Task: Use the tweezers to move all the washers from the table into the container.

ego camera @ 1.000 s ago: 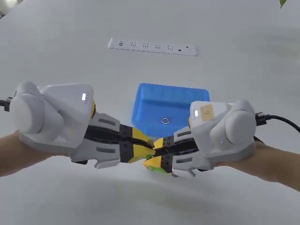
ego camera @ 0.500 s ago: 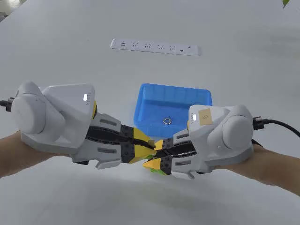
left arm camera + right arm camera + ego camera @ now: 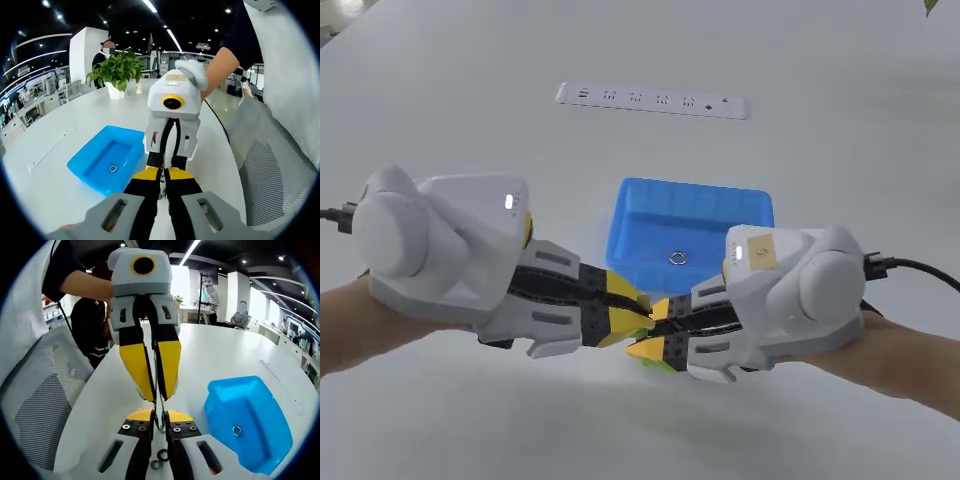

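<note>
My left gripper (image 3: 638, 318) and right gripper (image 3: 658, 330) meet tip to tip just in front of the blue container (image 3: 692, 215). Thin metal tweezers (image 3: 159, 407) run between the yellow fingers (image 3: 172, 365) of the left gripper and down into my right gripper (image 3: 159, 421); both look shut on them. The tweezers (image 3: 161, 184) also sit in the narrow gap of my left gripper (image 3: 160, 176). One washer (image 3: 677, 259) lies inside the container (image 3: 250, 425). Two washers (image 3: 161, 456) rest on the table right below the right gripper.
A white power strip (image 3: 650, 100) lies at the far side of the white table (image 3: 470, 420). A mesh chair (image 3: 45, 410) stands by the table edge, a potted plant (image 3: 117, 72) farther off. People stand in the background.
The two grippers stay tip to tip in the same spot; the right gripper's housing has rolled slightly. The rest is a small shift of the head view.
</note>
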Demonstrator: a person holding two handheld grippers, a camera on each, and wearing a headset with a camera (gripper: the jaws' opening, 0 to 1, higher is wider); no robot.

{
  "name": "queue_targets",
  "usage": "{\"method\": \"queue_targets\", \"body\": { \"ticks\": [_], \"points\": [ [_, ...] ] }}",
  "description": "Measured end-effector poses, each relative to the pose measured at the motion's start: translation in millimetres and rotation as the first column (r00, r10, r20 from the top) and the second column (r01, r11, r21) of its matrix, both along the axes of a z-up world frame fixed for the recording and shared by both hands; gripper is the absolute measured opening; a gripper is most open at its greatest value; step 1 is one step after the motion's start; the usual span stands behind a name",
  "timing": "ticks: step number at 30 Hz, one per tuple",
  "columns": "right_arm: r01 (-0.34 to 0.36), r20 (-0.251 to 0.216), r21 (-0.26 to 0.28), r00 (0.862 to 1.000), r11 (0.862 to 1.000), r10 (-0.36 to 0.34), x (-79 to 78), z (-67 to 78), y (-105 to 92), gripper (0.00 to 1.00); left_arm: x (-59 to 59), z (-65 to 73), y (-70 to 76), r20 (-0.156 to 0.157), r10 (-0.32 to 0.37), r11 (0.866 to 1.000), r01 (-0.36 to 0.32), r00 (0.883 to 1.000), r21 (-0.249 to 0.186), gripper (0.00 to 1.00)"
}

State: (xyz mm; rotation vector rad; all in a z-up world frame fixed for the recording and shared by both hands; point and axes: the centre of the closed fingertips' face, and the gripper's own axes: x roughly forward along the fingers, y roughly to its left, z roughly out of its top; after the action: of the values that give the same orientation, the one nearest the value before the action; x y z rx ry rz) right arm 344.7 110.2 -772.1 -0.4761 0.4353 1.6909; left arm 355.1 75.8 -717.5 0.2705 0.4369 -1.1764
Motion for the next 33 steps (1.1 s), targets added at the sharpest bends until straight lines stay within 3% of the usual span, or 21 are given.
{"method": "queue_targets", "body": {
  "ticks": [1,10,13,22,26,27,28,33],
  "points": [
    [-0.003,0.0,0.001,1.0,1.0,0.003,-0.5,-0.1,0.4,0.09,-1.4,-0.3,-0.4,-0.026,0.005,1.0,-0.005,1.0,-0.007,0.08],
    [-0.007,-0.012,0.006,1.0,1.0,0.007,-1.9,0.6,1.3,0.09,-0.7,3.4,1.1,-0.015,0.01,1.0,-0.011,1.0,-0.01,0.08],
    [0.001,-0.017,0.007,1.0,1.0,-0.001,-0.3,0.8,0.7,0.09,0.0,5.5,2.3,-0.03,0.021,1.0,-0.021,0.999,-0.02,0.1],
    [0.005,-0.017,0.006,1.0,1.0,-0.005,0.1,2.4,-0.1,0.09,-0.7,8.1,4.8,-0.027,0.022,1.0,-0.022,0.999,-0.016,0.12],
    [0.008,-0.02,0.011,1.0,1.0,-0.008,0.6,7.4,-0.4,0.09,-2.4,14.3,8.6,-0.011,0.033,0.999,-0.033,0.999,-0.016,0.12],
    [0.02,-0.029,0.018,0.999,1.0,-0.019,1.5,10.3,-0.4,0.09,-0.1,17.8,11.0,0.022,0.048,0.999,-0.048,0.999,-0.011,0.12],
    [0.023,-0.028,0.016,0.999,1.0,-0.023,2.2,11.8,-1.1,0.09,0.5,19.5,12.5,0.032,0.06,0.998,-0.06,0.998,-0.007,0.12],
    [0.049,-0.044,0.037,0.998,0.998,-0.047,3.9,24.0,-6.0,0.09,-3.5,29.1,18.9,0.037,0.101,0.995,-0.1,0.994,-0.024,0.12]
  ]
}}
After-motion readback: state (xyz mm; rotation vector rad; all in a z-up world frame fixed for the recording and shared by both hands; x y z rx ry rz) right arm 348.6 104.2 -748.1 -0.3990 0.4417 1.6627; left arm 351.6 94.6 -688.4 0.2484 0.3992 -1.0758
